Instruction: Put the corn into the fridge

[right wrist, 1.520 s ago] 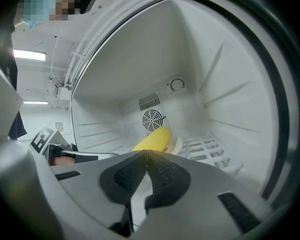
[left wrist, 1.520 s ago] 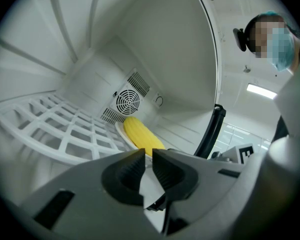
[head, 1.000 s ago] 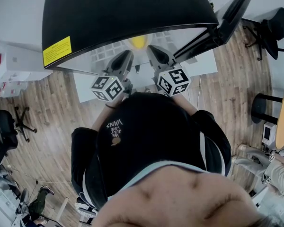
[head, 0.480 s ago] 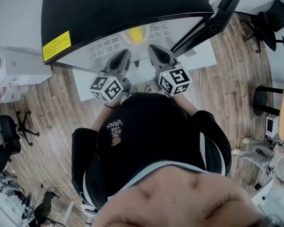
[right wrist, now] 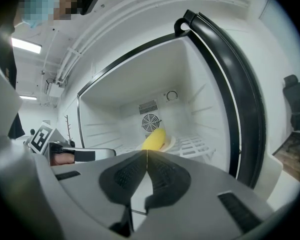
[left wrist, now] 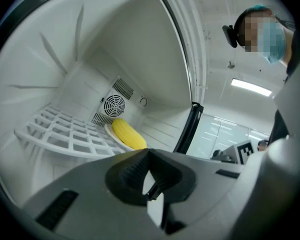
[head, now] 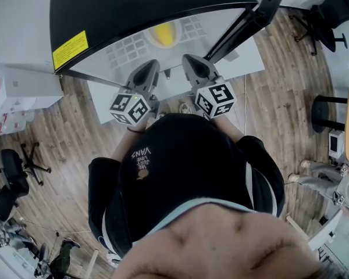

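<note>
Both hand-held grippers sit slightly farther back from the fridge (head: 134, 10) than a second ago, so the head view shows more white interior between their tips and the corn (head: 163, 34). The left hand-held gripper (left wrist: 149, 152) has its ribbed dark pads pressed together with nothing between them. The right hand-held gripper (right wrist: 147, 151) is likewise closed and empty.

The corn (left wrist: 128, 134) is a smooth yellow cob lying on a shallow white oval dish (left wrist: 109, 129). The dish rests on the white grid shelf (left wrist: 65, 134) at the back of the fridge, just below a round fan grille (left wrist: 114, 104). The fridge shell is glossy black outside and moulded white plastic inside, with a black door seal (right wrist: 240, 109). A yellow label (head: 70, 50) sits on the black top, its print too small to read. The person's black cap (head: 180, 167) reads "VANS".
</note>
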`<state>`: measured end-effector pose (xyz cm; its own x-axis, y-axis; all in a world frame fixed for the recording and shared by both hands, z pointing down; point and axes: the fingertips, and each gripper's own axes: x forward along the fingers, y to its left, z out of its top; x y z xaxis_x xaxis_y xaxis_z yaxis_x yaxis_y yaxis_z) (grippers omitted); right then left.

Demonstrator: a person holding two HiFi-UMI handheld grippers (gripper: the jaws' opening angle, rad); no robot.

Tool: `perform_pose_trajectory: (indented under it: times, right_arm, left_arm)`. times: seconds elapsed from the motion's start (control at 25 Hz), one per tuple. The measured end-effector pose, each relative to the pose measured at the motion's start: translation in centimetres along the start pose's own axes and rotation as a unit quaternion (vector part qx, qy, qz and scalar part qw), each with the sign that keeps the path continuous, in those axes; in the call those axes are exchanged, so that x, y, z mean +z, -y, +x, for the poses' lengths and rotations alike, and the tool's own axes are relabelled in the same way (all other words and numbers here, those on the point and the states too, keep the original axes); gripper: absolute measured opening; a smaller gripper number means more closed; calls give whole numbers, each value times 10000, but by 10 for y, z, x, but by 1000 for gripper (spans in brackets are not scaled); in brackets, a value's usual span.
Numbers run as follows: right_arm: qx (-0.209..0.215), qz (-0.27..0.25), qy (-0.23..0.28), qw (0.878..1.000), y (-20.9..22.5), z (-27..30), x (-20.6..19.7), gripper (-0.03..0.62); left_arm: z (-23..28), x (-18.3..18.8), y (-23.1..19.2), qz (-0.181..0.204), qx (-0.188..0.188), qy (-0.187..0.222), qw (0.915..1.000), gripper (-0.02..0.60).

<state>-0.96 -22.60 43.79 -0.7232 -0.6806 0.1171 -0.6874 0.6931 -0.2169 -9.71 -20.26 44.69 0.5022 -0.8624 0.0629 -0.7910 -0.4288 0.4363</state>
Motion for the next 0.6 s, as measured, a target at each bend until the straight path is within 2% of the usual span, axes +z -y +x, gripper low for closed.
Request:
perform_pose_trajectory:
  times: [0.6]
  right_arm:
    - [-247,-106,41,9996,-19,-14,-4,13]
  left_arm:
    - [-21,-3,6,263,-235,-180,9992,18]
